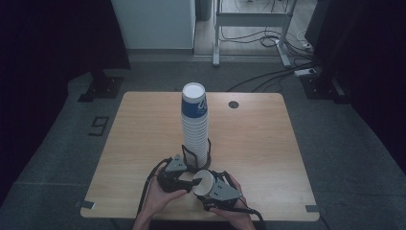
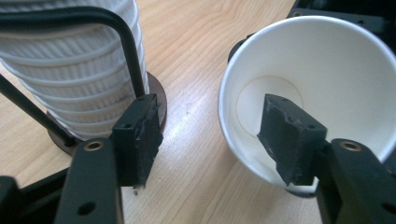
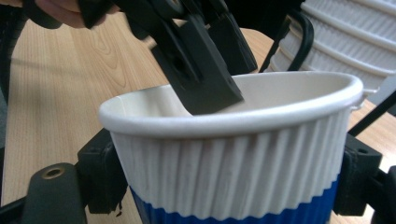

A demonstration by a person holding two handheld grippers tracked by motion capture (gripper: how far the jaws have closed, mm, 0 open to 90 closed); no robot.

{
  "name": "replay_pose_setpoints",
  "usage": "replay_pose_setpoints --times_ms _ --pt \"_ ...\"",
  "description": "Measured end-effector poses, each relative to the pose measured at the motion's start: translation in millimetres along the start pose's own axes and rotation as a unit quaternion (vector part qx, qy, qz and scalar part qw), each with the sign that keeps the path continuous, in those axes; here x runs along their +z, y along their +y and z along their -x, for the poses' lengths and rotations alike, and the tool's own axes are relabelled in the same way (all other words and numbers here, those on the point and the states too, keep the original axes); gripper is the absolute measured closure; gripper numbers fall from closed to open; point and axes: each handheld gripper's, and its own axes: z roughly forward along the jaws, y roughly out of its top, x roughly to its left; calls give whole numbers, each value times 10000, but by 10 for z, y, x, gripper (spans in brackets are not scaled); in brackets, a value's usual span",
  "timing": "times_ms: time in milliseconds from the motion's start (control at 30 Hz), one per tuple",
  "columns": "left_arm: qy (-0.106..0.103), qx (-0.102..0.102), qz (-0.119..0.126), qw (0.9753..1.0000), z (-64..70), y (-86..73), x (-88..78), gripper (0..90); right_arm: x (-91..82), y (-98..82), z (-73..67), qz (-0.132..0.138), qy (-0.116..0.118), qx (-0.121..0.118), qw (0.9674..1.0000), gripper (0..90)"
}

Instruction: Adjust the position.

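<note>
Near the table's [image 1: 143, 143] front edge, the right gripper [image 1: 207, 184] clamps a ribbed paper cup [image 3: 233, 163] by its sides. From the left gripper view, the left gripper [image 2: 215, 140] stands wide, one jaw inside the cup's mouth, pressing nothing. Just behind stands the tall cup stack [image 1: 194, 124] in its wire holder [image 1: 184, 154]; bare wood lies either side.

Behind my table [image 1: 143, 124]: white cabinet [image 1: 153, 24], metal frame legs [image 1: 249, 21], cables on floor [image 1: 268, 76], power strip [image 1: 305, 72].
</note>
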Motion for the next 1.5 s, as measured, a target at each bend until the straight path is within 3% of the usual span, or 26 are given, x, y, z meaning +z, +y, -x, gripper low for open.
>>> replay_pose_setpoints --times_ms 133,367,533,733,800,967,1133,1267,1400,1500 --pt "182 -277 395 9987 -24 -82 -40 298 -6 -23 36 -63 -31 95 9999 170" --pt "415 -234 787 9958 -43 -198 -70 225 -13 -90 134 -84 -126 356 9993 169" --pt "567 -223 1111 9919 -64 -298 -113 196 -42 -139 254 1 -237 684 9974 169" --pt "609 -333 1298 9891 -111 -436 -93 157 -83 -157 438 216 -407 1174 9920 170" --pt "608 -264 1323 9890 -116 -482 -91 141 -86 -161 492 241 -470 1265 9906 170" --pt "680 -393 1391 9872 -131 -589 -67 141 -78 -149 619 248 -611 1368 9884 170" --pt "729 -193 1294 9887 -99 -623 -42 142 -59 -128 746 252 -787 1547 9845 169" --pt "818 -228 1420 9862 -90 -699 -1 142 -30 -118 859 272 -898 1667 9815 169" --pt "770 -205 1437 9864 -126 -691 29 142 20 -130 973 287 -1014 1792 9782 170" --pt "907 -224 1421 9854 -150 -701 44 142 64 -150 1044 262 -1098 1871 9758 171"
